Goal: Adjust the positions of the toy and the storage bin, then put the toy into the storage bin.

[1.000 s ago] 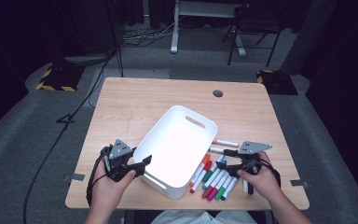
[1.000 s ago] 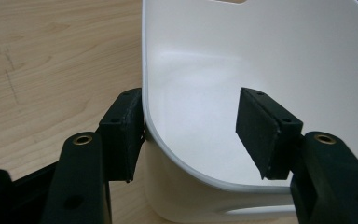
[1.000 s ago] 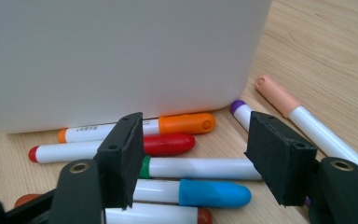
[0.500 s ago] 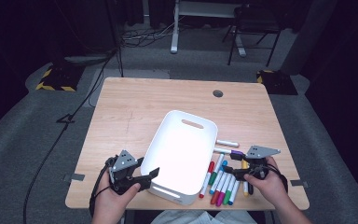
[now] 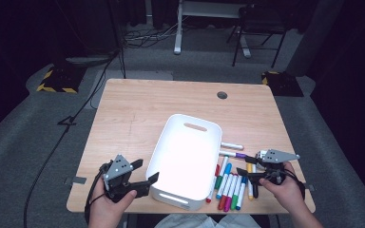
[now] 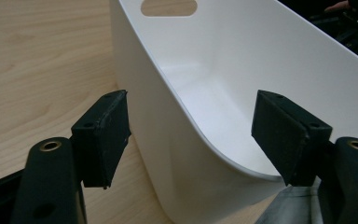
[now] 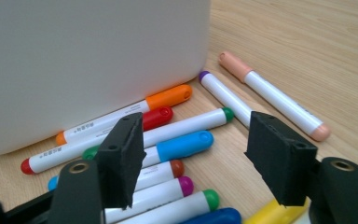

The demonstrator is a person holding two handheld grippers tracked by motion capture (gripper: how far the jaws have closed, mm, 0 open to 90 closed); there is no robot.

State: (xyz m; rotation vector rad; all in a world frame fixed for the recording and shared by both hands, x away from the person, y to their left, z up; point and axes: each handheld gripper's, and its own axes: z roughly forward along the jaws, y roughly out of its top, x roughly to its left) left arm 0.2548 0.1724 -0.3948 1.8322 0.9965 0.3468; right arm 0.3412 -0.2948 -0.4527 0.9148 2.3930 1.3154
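Left gripper (image 5: 145, 180) at the near-left corner of the white bin (image 5: 185, 159), jaws just opening, straddling its wall without pressing. Bin mid-table, markers (image 5: 230, 185) along its right side. Right gripper (image 5: 243, 167) above markers, jaws apart, empty.

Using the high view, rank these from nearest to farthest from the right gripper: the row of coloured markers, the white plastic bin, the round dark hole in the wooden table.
1. Row of coloured markers: right at the right gripper, just left of it.
2. White plastic bin: farther left, mid-table.
3. Round dark hole: far side of the wooden table.
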